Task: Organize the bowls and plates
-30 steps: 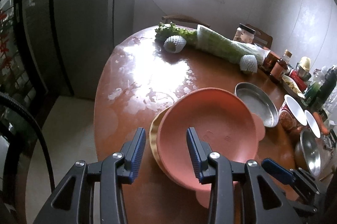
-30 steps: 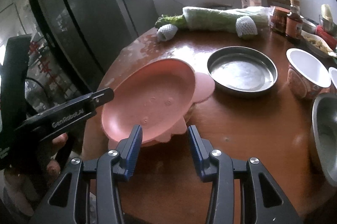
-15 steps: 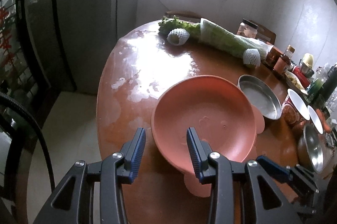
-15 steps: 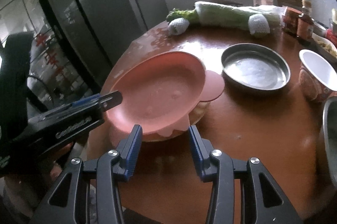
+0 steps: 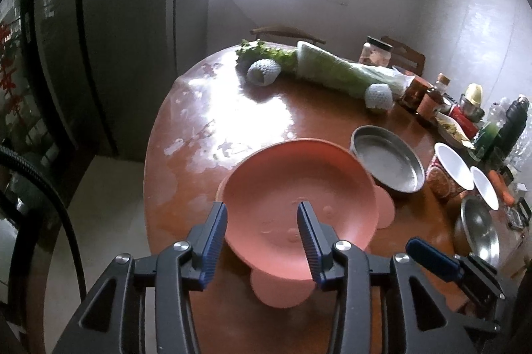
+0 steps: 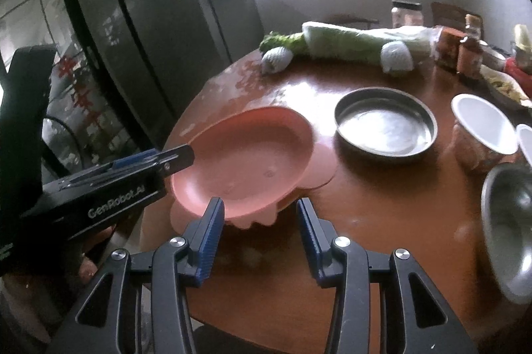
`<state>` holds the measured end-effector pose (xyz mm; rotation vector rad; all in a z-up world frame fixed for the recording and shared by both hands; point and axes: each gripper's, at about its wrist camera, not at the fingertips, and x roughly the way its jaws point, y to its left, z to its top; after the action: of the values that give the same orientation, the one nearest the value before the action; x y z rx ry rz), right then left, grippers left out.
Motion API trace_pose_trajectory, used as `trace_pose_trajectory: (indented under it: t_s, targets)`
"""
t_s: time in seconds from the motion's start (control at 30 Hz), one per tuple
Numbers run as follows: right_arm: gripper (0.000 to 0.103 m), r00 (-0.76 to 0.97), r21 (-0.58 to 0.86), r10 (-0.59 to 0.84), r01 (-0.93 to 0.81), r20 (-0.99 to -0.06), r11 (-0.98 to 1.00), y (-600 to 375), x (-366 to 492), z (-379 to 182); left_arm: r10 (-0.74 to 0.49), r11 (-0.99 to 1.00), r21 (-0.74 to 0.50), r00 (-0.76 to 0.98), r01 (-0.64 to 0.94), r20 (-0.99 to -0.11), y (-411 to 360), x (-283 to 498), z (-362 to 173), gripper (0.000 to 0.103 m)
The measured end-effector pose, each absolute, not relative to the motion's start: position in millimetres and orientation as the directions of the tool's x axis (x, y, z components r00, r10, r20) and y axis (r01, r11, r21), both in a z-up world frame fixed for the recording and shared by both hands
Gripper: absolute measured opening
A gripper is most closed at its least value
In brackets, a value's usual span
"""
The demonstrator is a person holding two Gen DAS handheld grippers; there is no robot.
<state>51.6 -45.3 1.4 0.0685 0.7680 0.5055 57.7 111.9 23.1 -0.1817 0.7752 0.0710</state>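
A pink plate with round ears [image 5: 299, 194] [image 6: 246, 157] lies near the front left edge of the round wooden table [image 5: 212, 127]. My left gripper [image 5: 262, 237] straddles its near rim, one finger outside and one over the plate's inside. Its jaws are opening and the pads do not press on the rim. In the right wrist view the left gripper [image 6: 186, 154] shows from the side, tips at the plate's left rim. My right gripper [image 6: 259, 221] stands open just in front of the plate, holding nothing.
A round steel pan [image 5: 389, 161] [image 6: 385, 124] sits right of the plate. White cups [image 6: 485, 127], a steel bowl [image 6: 508, 231], bottles and jars crowd the right side. Cabbage [image 5: 332, 71] lies at the back. A dark fridge [image 6: 139, 31] stands left.
The pink plate was tilted up, with a yellow plate showing under it; now it lies nearly flat and hides the yellow one. My left jaws have spread slightly.
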Motion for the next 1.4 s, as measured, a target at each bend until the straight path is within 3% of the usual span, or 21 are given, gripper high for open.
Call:
trace_pose_trajectory:
  t_s: [0.83, 1.4]
  targets:
    - [0.06, 0.719, 0.332, 0.436, -0.294, -0.541, 0.896, -141.6, 49.7, 30.5, -0.032, 0.997, -0.073, 0.734, -0.024, -0.678, 24.1, 65.5, 55.6, 0.048]
    - [0.062, 0.742, 0.396, 0.418, -0.223, -0.524, 0.891, -179.6, 65.6, 27.4, -0.011, 1.0, -0.006, 0.741, 0.009, -0.672, -6.4, 99.1, 66.0, 0.048]
